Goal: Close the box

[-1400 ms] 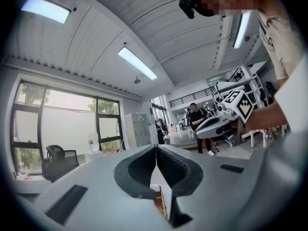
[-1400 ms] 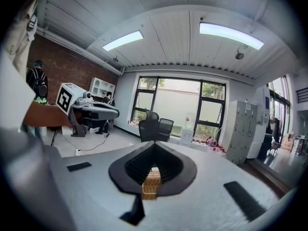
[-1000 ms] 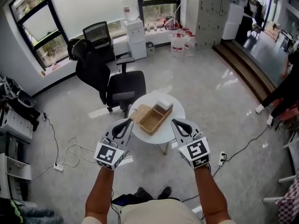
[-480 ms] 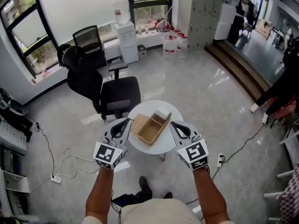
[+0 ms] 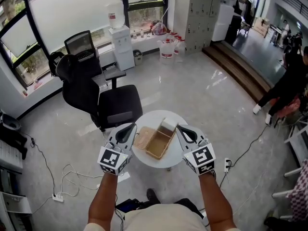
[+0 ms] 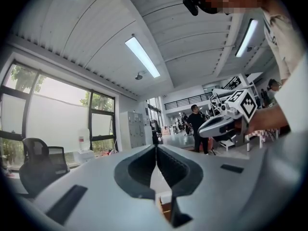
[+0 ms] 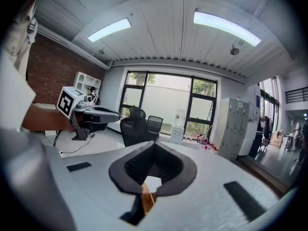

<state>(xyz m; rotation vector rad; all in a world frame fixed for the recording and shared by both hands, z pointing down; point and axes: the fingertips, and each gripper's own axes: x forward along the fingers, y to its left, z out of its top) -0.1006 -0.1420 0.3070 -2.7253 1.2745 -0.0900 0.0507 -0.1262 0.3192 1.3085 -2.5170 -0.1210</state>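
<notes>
Head view, looking steeply down: an open tan rectangular wicker box [image 5: 158,144] sits in the middle of a small round white table [image 5: 154,118]. I hold my left claw [image 5: 130,127] at the table's left edge and my right claw [image 5: 181,128] at its right edge. Both claws are clenched on nothing, apart from the box. A black office chair [image 5: 103,100] stands beyond the table.

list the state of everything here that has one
box, open
lid, off the opening, lying flat beside the box
left claw, shut, empty
right claw, shut, empty
</notes>
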